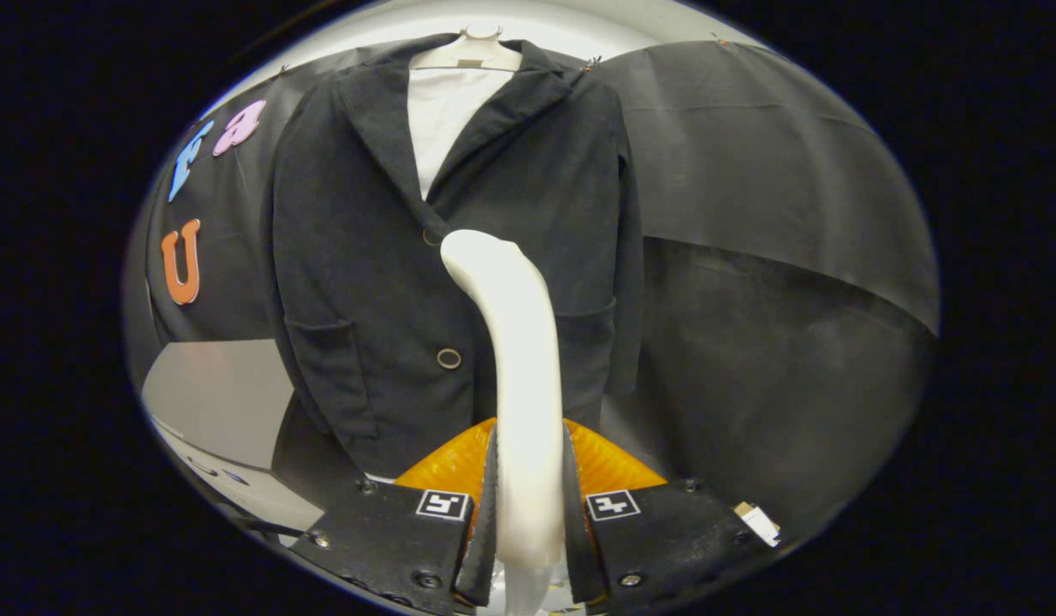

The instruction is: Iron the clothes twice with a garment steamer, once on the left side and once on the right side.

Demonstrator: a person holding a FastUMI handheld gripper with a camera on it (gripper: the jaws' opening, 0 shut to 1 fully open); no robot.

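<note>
jacket [365, 282]: dark cloth, matt, finely ribbed weave like corduroy; ring-shaped buttons with a dull sheen
shirt [442, 120]: white cloth, smooth, matt
hanger [472, 53]: pale, smooth, looks like plastic
garment steamer [519, 359]: cream plastic, smooth and glossy, pressed between both jaws
gripper [528, 513]: black matt plates with metal screws; jaws faced with dark ridged pads; orange translucent ribbed plastic behind
counter [211, 402]: grey, smooth, matt

A steamer [515, 359] clamped between the gripper's [528, 513] fingers rises before the jacket [365, 257], which hangs on a hanger [468, 56] over a shirt [438, 120].
</note>
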